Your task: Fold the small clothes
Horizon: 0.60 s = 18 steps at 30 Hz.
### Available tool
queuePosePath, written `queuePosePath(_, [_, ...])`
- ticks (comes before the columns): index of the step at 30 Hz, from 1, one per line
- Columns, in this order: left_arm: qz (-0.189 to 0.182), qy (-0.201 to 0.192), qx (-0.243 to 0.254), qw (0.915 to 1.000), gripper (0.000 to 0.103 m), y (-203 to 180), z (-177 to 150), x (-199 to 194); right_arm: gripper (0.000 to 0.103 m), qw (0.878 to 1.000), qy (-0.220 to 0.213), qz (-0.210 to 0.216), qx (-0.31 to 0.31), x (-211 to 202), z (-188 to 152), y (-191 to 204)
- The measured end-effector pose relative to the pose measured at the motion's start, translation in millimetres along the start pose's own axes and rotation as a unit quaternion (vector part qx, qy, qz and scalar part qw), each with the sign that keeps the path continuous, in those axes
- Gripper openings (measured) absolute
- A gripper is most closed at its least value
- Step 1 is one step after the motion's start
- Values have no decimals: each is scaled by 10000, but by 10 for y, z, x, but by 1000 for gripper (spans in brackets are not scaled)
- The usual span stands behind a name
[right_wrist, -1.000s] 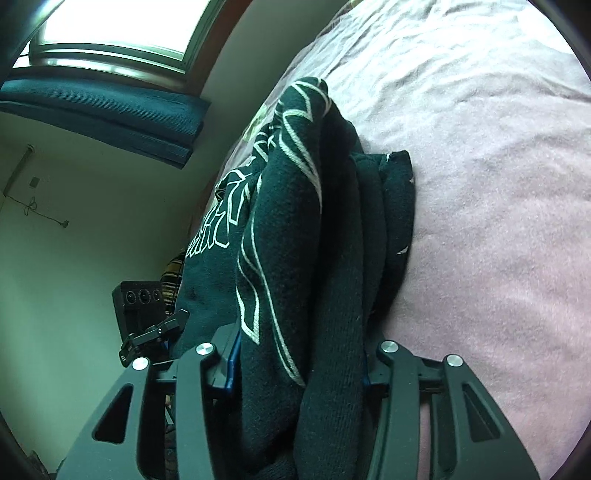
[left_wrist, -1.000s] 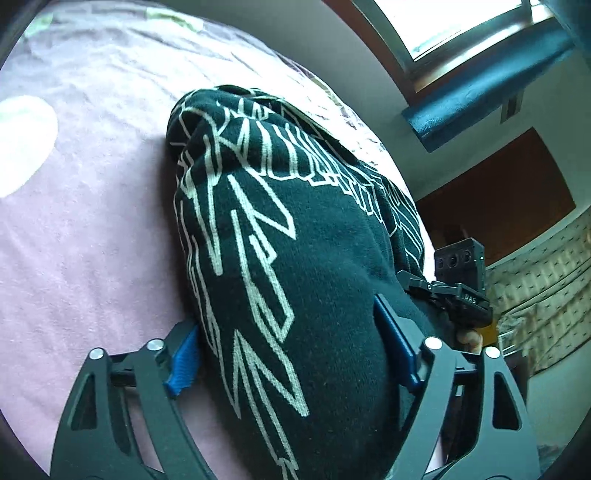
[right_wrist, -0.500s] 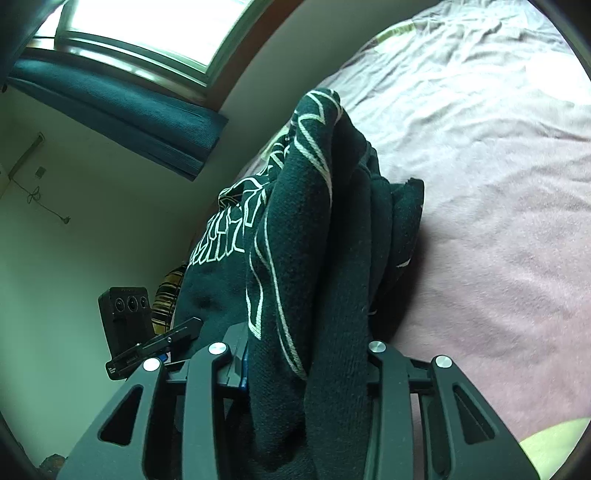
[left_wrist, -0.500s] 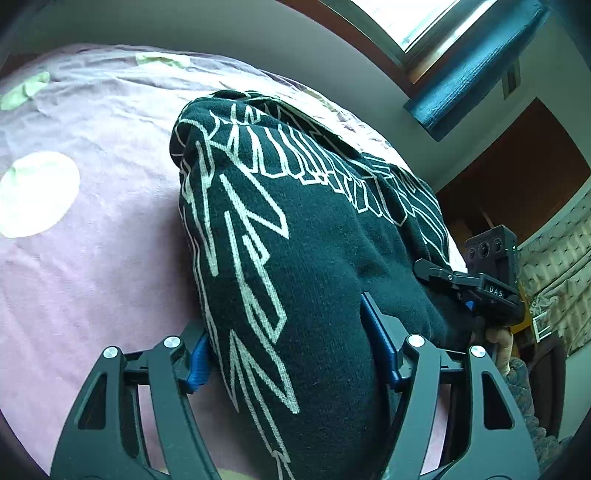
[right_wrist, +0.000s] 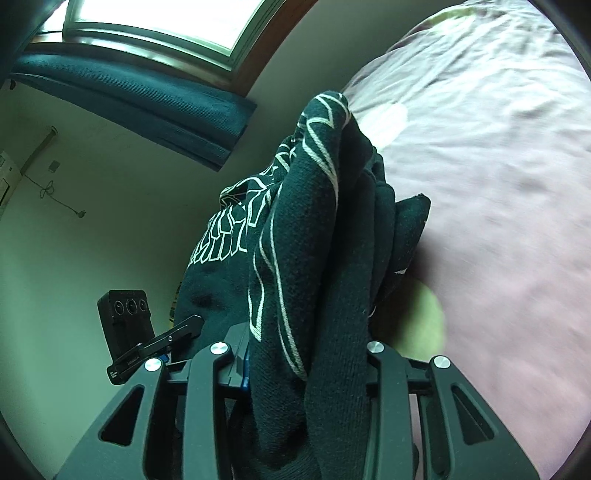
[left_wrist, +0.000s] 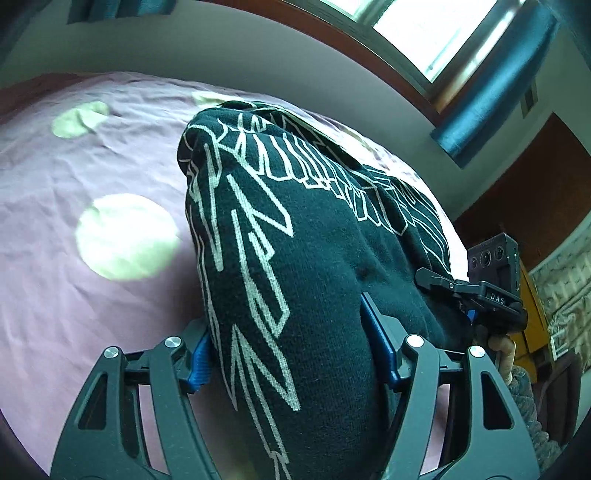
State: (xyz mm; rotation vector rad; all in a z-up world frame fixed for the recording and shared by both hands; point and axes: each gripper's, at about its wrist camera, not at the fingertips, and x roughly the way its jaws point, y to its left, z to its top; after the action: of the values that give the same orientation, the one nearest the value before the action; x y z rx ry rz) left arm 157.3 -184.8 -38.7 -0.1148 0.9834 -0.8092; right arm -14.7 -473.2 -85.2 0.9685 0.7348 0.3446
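A: What is held by the left gripper (left_wrist: 291, 354)?

B: A thick bundle of the dark knitted garment (left_wrist: 303, 258), patterned with pale line work, is clamped between its blue pads (left_wrist: 380, 350). The jaws are kept fairly wide by the bulk of the cloth, and the fabric is seen bulging over both fingers.

A: And the right gripper (right_wrist: 303, 350)?

B: A narrower fold of the same garment (right_wrist: 325, 258) is pinched there. The jaws are set closer together, with the layered cloth pressed on both sides and hanging down between the black fingers.

A: Where is the garment placed?

B: It is bunched between the two grippers and raised above the bed (left_wrist: 92, 295). Whether its far edge is touching the sheet cannot be told. In the right wrist view a loose dark corner is seen sticking out toward the pink bedsheet (right_wrist: 498, 184).

A: Is each gripper seen from the other?

B: Yes. In the left wrist view the right gripper (left_wrist: 480, 295) is seen at the far right edge of the cloth, with a hand (left_wrist: 504, 350) below it. In the right wrist view the left gripper (right_wrist: 147, 343) is seen at the lower left.

A: What else is shown?

B: Pale round spots (left_wrist: 125, 236) are printed on the sheet, and a window (right_wrist: 166, 22) with a rolled blue blind (right_wrist: 140, 99) is seen above.
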Motion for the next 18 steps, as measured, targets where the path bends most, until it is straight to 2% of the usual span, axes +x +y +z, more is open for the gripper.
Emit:
queuePosePath(4, [91,23,-15,10000,68,282,151,52,34,9999,139,26,80,342,116,44])
queuePosePath(7, [57,231,-316,9992,68,530,146,197,34,9994,281,-38,207,532,166,-28])
queuePosePath(11, [-86,190,-627,9978,70,676,79,343,34,9971,470,176,575,598,151,-242])
queuePosePath(18, [-219,142,-653,9975,72,761,-13,337,35,9960,547,303,631,579,80,-302])
